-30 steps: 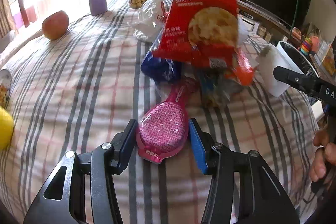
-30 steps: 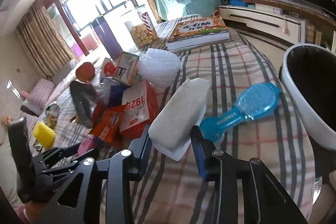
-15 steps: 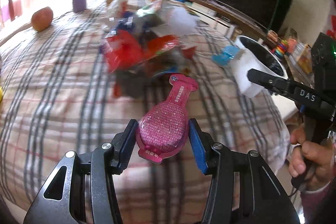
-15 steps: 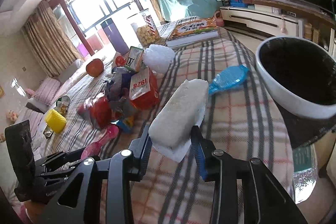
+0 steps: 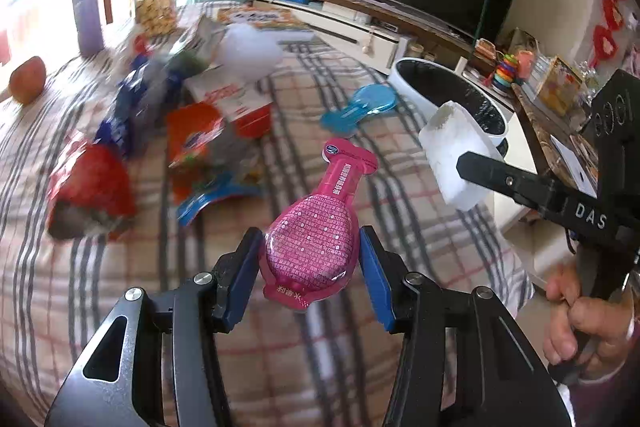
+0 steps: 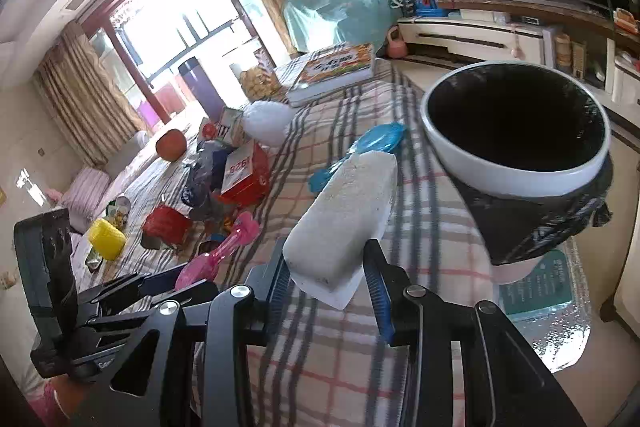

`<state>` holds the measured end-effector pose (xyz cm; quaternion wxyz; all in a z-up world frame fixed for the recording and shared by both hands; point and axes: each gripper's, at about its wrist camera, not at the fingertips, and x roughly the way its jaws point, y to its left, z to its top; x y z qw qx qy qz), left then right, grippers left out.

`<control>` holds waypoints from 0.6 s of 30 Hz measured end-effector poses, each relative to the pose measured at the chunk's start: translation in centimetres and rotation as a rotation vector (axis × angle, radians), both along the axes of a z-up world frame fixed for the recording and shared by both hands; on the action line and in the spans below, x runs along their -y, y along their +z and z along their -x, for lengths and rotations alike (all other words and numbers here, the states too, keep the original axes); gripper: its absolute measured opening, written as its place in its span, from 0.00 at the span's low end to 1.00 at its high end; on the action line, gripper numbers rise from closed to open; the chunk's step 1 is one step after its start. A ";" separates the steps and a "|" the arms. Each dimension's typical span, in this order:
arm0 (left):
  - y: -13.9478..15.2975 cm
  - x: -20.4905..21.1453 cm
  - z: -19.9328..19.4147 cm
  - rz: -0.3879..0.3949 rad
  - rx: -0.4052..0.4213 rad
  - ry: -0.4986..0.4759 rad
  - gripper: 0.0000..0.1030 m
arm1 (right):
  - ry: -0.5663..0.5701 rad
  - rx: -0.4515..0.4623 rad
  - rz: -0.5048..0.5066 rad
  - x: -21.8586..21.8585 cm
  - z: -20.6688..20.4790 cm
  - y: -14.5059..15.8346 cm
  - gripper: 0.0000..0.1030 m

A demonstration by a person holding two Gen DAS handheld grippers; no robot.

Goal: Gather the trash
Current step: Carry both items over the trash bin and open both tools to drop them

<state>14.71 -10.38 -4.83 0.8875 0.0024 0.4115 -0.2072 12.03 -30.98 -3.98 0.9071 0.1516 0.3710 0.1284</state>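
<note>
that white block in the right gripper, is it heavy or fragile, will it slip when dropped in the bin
The white block looks like foam: grainy, speckled surface, so probably light for its size. It juts well past the right gripper without sagging, so likely stiff, though crumbly at the edges. The rough texture should resist slipping; being light, it may bounce off the bin rim.

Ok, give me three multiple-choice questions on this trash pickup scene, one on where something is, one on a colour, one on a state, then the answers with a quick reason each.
1. Where does the blue pouch lie?
A. on the plaid cloth
B. inside the bin
C. on the book

2. What colour is the pouch in the left gripper?
A. yellow
B. pink
C. green

3. How is the right gripper?
A. open and empty
B. shut on a white block
C. shut on the apple

Answers:
1 A: it rests on the plaid cloth near the bin.
2 B: the pink pouch sits between the pads.
3 B: the white block is clamped between its fingers.
</note>
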 end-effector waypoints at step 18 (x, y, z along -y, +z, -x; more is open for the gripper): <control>1.6 6.6 -2.6 -0.006 0.036 -0.105 0.47 | -0.107 0.025 -0.028 6.0 0.4 1.1 0.36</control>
